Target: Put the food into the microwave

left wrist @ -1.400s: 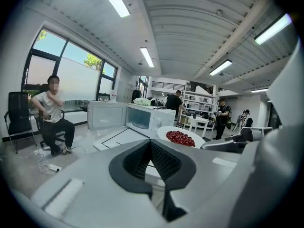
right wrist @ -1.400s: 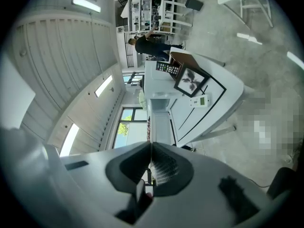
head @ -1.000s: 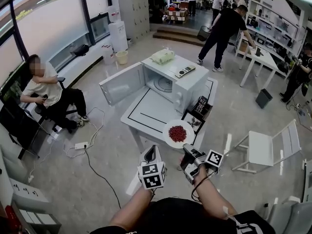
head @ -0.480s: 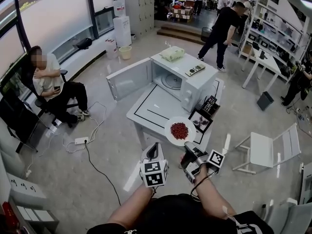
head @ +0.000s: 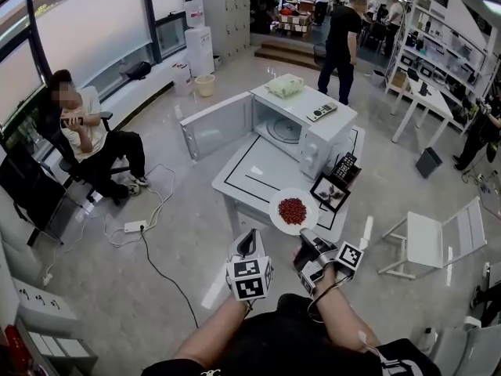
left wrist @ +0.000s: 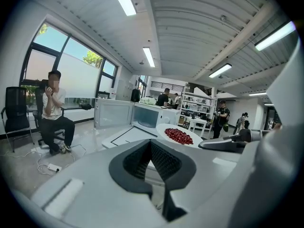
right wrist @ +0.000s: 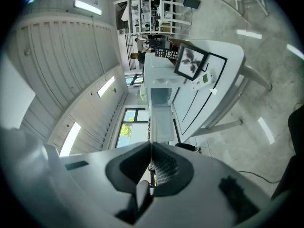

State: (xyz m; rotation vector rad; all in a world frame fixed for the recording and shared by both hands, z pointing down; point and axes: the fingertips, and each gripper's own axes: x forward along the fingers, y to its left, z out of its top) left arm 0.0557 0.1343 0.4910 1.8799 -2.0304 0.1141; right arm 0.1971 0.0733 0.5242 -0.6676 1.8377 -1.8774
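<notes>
Plate (head: 275, 212) of red food (head: 293, 210) in right gripper (head: 304, 238), microwave (head: 302, 105) open

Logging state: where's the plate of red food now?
Head view, centre right: the plate of red food is over the near corner of the white table, just left of the picture frame, its near rim clamped by the right gripper.

The red food (head: 292, 209) on the plate (head: 275, 218) is too small to identify.
</notes>
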